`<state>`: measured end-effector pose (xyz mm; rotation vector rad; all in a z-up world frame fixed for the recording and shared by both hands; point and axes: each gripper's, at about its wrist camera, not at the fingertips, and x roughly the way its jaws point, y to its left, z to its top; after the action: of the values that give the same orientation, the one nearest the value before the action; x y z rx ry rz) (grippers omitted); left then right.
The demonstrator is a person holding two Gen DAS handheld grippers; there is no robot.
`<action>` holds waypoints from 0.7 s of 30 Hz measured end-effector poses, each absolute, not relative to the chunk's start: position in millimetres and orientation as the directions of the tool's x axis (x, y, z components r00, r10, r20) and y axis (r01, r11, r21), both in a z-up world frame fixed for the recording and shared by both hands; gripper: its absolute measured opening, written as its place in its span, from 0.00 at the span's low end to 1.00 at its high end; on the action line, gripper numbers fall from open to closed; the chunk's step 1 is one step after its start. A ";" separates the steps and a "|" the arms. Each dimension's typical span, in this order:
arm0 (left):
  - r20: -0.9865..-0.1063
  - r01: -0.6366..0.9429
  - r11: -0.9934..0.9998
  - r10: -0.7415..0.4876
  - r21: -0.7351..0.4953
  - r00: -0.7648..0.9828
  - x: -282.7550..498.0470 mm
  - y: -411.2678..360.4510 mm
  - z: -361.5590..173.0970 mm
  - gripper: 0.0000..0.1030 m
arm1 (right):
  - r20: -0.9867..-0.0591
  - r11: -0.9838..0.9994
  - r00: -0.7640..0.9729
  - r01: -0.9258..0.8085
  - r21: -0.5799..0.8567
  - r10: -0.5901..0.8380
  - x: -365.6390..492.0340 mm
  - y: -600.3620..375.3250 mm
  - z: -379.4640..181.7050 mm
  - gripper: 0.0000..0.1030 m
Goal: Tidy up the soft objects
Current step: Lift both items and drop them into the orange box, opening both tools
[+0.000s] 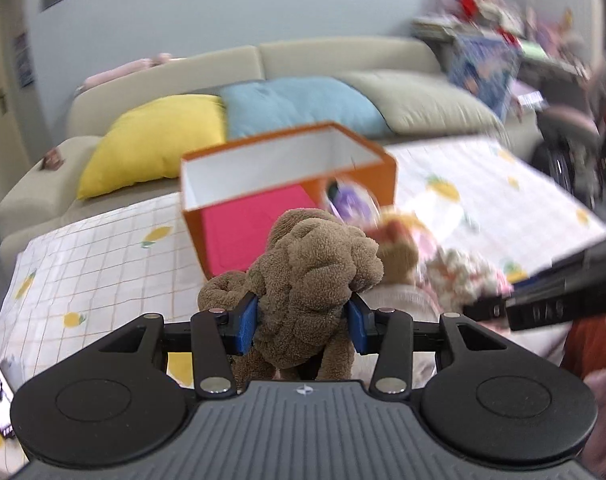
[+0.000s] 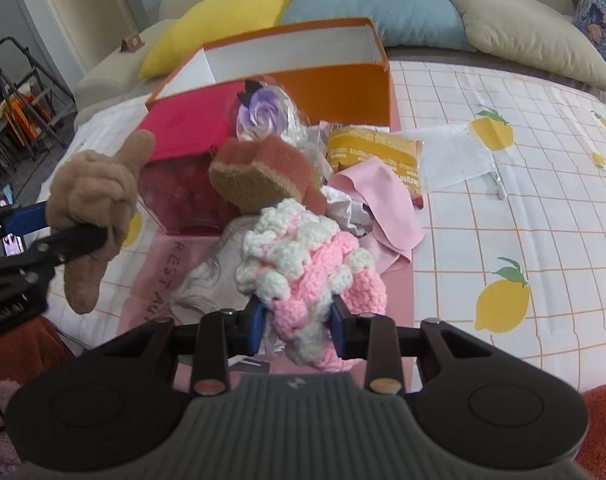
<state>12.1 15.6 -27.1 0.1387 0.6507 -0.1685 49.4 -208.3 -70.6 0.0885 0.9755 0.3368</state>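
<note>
- The orange box [image 2: 335,76] stands open at the far side of the counter [image 2: 503,208], on the lemon-print cloth – stiff card walls, a wide mouth, likely the place for the soft things.
- The brown plush toy [image 1: 311,264] hangs clear of the counter, pinched across its middle by the left tool [image 1: 303,324]. It looks light and very squashy – the pile bulges around the blue pads, so a grip through the thick body holds better than one on a floppy limb.
- The pink-and-white crocheted piece [image 2: 303,272] is clamped in the right tool [image 2: 299,320], just above the clutter. It is light and stretchy and may sag or snag – best taken at its bunched centre.
- A brown sponge-like plush [image 2: 263,172] lies loose in the pile near the box.
</note>
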 end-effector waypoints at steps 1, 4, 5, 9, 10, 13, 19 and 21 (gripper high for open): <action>-0.605 0.186 0.981 -0.113 0.059 0.788 12.4 18.1 -20.6 0.50 | -0.785 0.944 0.529 -0.242 0.225 0.323 46.0 -209.9 -64.1 0.31; -0.584 0.164 0.986 -0.118 0.026 0.803 17.0 21.0 -2.8 0.50 | -0.747 0.938 0.571 -0.261 0.227 0.339 40.6 -210.7 -44.6 0.31; -0.569 0.165 0.986 -0.123 0.023 0.813 19.2 21.0 2.6 0.50 | -0.733 0.936 0.586 -0.269 0.227 0.347 40.4 -210.7 -37.9 0.31; -0.509 0.176 0.984 -0.133 0.036 0.850 32.7 21.6 23.6 0.50 | -0.681 0.918 0.619 -0.316 0.239 0.390 48.7 -208.5 -13.5 0.31; -0.499 0.178 0.984 -0.141 0.028 0.855 37.3 21.4 28.6 0.50 | -0.672 0.914 0.624 -0.327 0.240 0.399 53.3 -206.6 -8.5 0.31; -0.479 0.173 0.985 -0.146 0.014 0.865 57.1 21.8 41.2 0.50 | -0.647 0.909 0.643 -0.349 0.229 0.410 72.4 -198.8 6.1 0.32; -0.447 0.154 0.988 -0.135 0.006 0.884 99.9 26.9 57.9 0.50 | -0.620 0.915 0.679 -0.353 0.195 0.394 122.7 -182.5 28.3 0.32; -0.450 0.151 0.989 -0.136 -0.003 0.882 115.5 30.6 59.3 0.50 | -0.616 0.919 0.688 -0.349 0.185 0.385 142.0 -176.9 32.8 0.32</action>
<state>115.5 30.6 59.3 0.0326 0.4665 -0.1496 142.0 -176.9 32.8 0.0546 0.7012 0.4110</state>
